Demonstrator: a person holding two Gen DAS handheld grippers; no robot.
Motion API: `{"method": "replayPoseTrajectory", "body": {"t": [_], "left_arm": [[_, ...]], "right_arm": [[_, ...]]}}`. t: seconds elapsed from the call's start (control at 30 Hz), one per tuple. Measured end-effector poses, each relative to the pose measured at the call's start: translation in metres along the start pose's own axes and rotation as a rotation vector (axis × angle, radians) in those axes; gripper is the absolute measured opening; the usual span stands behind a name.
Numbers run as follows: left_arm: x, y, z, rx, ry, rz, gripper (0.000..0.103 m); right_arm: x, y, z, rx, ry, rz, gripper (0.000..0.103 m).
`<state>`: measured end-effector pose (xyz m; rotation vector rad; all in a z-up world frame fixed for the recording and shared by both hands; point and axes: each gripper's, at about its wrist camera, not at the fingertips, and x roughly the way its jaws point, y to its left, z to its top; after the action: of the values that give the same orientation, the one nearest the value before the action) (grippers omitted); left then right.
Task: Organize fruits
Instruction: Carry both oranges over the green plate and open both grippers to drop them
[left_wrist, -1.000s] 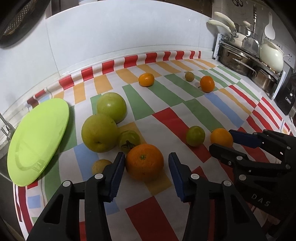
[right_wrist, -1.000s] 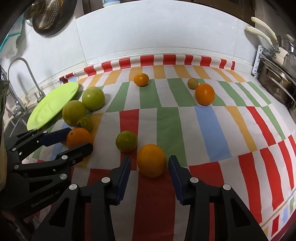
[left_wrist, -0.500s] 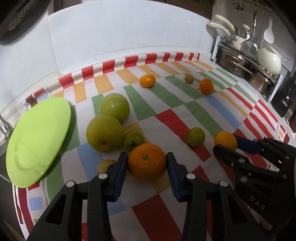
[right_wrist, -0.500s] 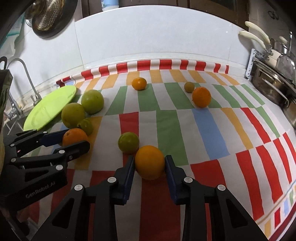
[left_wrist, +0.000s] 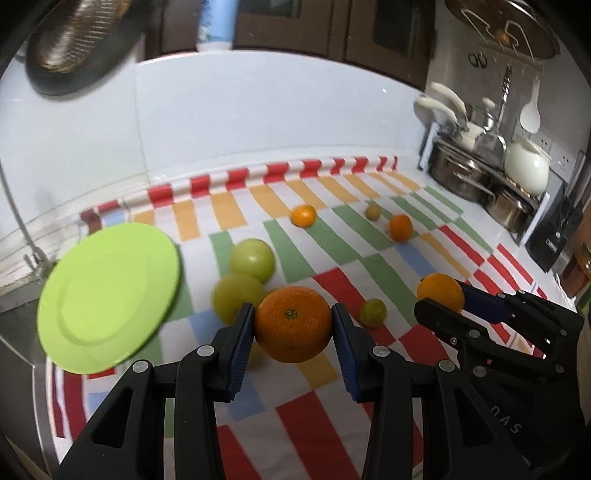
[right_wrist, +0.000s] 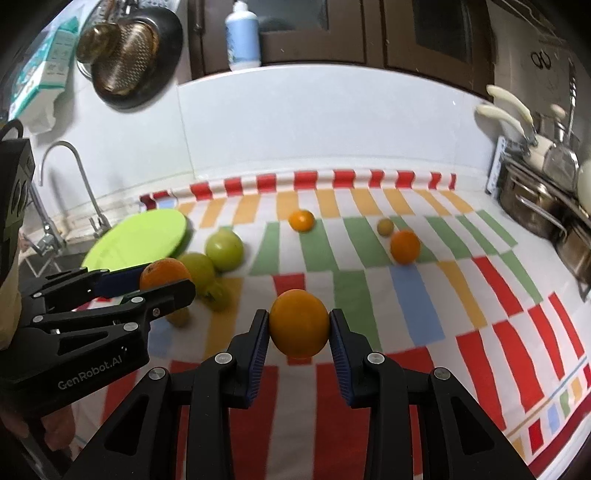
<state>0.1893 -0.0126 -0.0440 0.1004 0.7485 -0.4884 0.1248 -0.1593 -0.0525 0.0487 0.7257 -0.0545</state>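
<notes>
My left gripper (left_wrist: 293, 325) is shut on a large orange (left_wrist: 293, 323) and holds it clear of the striped cloth; in the right wrist view that same orange (right_wrist: 165, 273) shows between the left fingers. My right gripper (right_wrist: 299, 328) is shut on a smoother yellow-orange fruit (right_wrist: 299, 323), also lifted; it appears at the right of the left wrist view (left_wrist: 440, 292). A lime-green plate (left_wrist: 107, 302) lies at the left by the sink. Two big green fruits (left_wrist: 253, 260) (left_wrist: 236, 301) sit beside the plate.
On the cloth lie a small green fruit (left_wrist: 373, 312), a small orange (left_wrist: 303, 215), another orange (left_wrist: 400, 227) and a small olive fruit (left_wrist: 373, 211). Steel pots (left_wrist: 461, 175) and a white kettle (left_wrist: 526, 166) stand at the right; a tap (right_wrist: 59, 155) at the left.
Both grippers closed onto their fruits and then rose, lifting the orange and the yellow-orange fruit off the cloth. The view tilted up to show more wall and cupboards.
</notes>
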Motion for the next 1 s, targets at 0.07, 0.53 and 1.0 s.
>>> {"method": "replayPoseTrajectory", "body": {"t": [0.07,0.53,1.0], "left_arm": [[-0.004,0.007,0.002,-0.006,-0.013,0.014,0.042],[-0.040,0.089,-0.002,-0.108,-0.080,0.184,0.042],[-0.036,0.168,-0.015,-0.182,-0.046,0.321,0.042]], "right_arm": [[-0.002,0.008,0.007,-0.019,-0.019,0.010,0.034],[0.012,0.085,0.046,-0.159,-0.075,0.176,0.034],[0.061,0.164,0.077,-0.275,-0.007,0.344,0.034]]}}
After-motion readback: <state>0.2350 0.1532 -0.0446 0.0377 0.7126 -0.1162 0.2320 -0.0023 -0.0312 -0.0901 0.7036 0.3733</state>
